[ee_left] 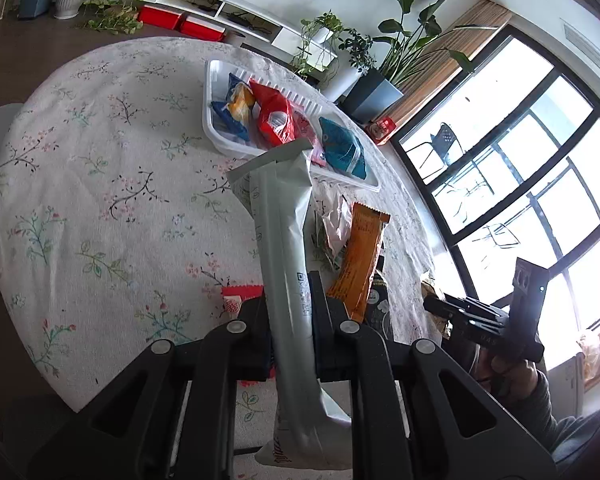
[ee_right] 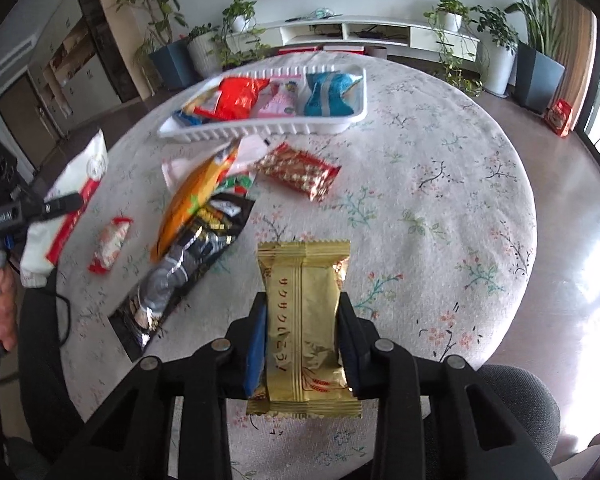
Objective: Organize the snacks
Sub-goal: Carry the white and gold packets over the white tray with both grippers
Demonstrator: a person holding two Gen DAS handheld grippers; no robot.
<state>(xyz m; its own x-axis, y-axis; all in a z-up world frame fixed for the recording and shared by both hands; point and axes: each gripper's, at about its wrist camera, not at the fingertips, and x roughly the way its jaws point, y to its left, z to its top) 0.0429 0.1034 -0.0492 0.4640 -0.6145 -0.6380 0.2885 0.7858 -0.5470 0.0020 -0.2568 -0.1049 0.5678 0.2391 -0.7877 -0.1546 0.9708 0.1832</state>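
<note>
— While you are looking along my left claw (ee_left: 290, 312), what is it doing?

— I am pinching a long white packet (ee_left: 284, 240) between its fingers, pressed tight on the wrapper. The packet is sticking up and away from me, its far end overlapping the near rim of the white tray (ee_left: 214, 80). The tray is sitting on the far side of the flowered table (ee_left: 100, 160), and it is holding a blue-and-yellow pack, a red pack (ee_left: 274, 114), a pink one and a blue pack (ee_left: 342, 144). An orange bar (ee_left: 360, 256) is lying just right of my packet, with a small red-and-white candy (ee_left: 236, 298) showing to its left. My right claw (ee_left: 434, 306) is hanging at the right edge, in front of the window.

— And from the right claw's own view?

— I am gripping a gold packet (ee_right: 304, 320) there; both pads are pressing on its sides, with its ends sticking out past them. To the left, a black packet (ee_right: 188, 264) and the orange bar (ee_right: 192, 200) are lying together, a red patterned bar (ee_right: 300, 170) beyond them, and the tray (ee_right: 260, 130) further back. My left claw is showing at the left edge, clamping the white packet (ee_right: 68, 200).
</note>
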